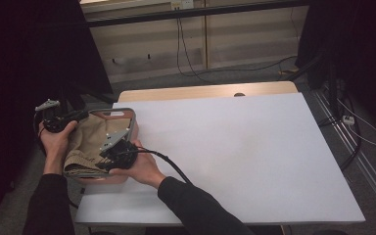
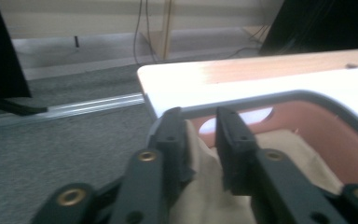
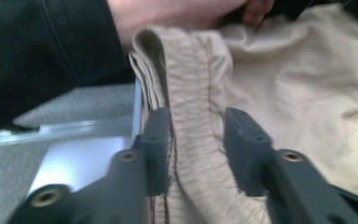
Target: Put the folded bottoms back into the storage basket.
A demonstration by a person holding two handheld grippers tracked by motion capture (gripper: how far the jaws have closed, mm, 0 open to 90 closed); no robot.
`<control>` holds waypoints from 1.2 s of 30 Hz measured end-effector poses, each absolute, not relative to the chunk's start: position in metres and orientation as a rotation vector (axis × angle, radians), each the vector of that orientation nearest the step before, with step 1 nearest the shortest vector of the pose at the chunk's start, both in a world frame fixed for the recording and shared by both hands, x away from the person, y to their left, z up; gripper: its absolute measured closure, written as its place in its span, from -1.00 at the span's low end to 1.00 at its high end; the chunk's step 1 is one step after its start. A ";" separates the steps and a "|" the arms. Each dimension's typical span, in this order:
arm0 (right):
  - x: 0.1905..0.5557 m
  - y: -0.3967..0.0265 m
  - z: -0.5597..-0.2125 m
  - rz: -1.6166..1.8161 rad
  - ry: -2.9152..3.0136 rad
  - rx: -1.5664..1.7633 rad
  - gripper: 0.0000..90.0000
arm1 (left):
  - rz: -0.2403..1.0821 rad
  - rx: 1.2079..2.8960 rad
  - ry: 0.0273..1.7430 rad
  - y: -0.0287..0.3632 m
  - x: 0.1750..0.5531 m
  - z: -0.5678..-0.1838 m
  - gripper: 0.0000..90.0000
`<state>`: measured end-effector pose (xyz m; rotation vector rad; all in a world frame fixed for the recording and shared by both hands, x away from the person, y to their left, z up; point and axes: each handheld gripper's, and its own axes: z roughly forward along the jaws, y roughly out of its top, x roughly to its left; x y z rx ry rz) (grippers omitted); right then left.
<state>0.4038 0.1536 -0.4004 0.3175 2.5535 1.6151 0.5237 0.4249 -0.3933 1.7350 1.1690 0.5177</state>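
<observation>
A folded beige garment (image 1: pixel 85 142) with a gathered elastic waistband (image 3: pixel 191 93) lies in a salmon basket with a grey rim (image 1: pixel 127 113) at the table's left edge. My left gripper (image 1: pixel 61 121) is at the basket's far left side. In the left gripper view its jaws (image 2: pixel 199 126) stand apart, with beige cloth (image 2: pixel 209 196) rising between them and the basket's rim (image 2: pixel 307 95) just beyond. My right gripper (image 1: pixel 105 159) is over the garment's near end. Its jaws (image 3: pixel 198 121) straddle the waistband with a gap on one side. A hand (image 3: pixel 177 14) rests at the cloth's far end.
The basket sits on a white table top (image 1: pixel 225 147) that stretches wide to the right. A wooden strip (image 1: pixel 200 91) runs along its far edge. Grey carpet (image 2: pixel 74 135) lies to the left, and cables (image 1: pixel 352 122) trail on the floor at the right.
</observation>
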 end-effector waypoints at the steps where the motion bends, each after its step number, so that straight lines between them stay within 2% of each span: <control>1: 0.404 0.153 -0.399 1.621 2.549 0.316 0.21 | 0.526 1.744 1.171 0.425 0.523 -0.393 0.42; 5: 0.403 0.149 -0.397 1.632 2.563 0.318 -0.05 | 0.556 1.716 1.184 0.428 0.518 -0.391 0.03; 7: 0.404 0.146 -0.399 1.636 2.566 0.336 -0.16 | 0.577 1.706 1.209 0.432 0.515 -0.389 -0.25; 8: 0.404 0.143 -0.400 1.642 2.561 0.347 -0.20 | 0.575 1.702 1.216 0.433 0.514 -0.389 -0.33; 12: 0.403 0.135 -0.403 1.659 2.527 0.396 -0.49 | 0.574 1.705 1.258 0.438 0.508 -0.390 -0.55; 15: 0.402 0.128 -0.405 1.651 2.512 0.419 -0.63 | 0.566 1.704 1.258 0.440 0.502 -0.392 -0.58; 18: 0.399 0.120 -0.405 1.651 2.491 0.438 -0.68 | 0.576 1.696 1.256 0.443 0.495 -0.391 -0.64; 20: 0.398 0.113 -0.404 1.655 2.478 0.451 -0.70 | 0.556 1.671 1.263 0.447 0.489 -0.389 -0.46; 24: 0.395 0.102 -0.405 1.651 2.471 0.463 -0.70 | 0.492 1.634 1.269 0.456 0.481 -0.387 0.25; 28: 0.394 0.094 -0.407 1.661 2.469 0.484 -0.63 | 0.444 1.684 1.288 0.453 0.479 -0.394 0.64; 33: 0.393 0.090 -0.406 1.646 2.461 0.490 -0.66 | 0.439 1.703 1.290 0.448 0.481 -0.398 0.93; 36: 0.392 0.088 -0.406 1.646 2.462 0.492 -0.67 | 0.430 1.721 1.280 0.445 0.487 -0.399 0.97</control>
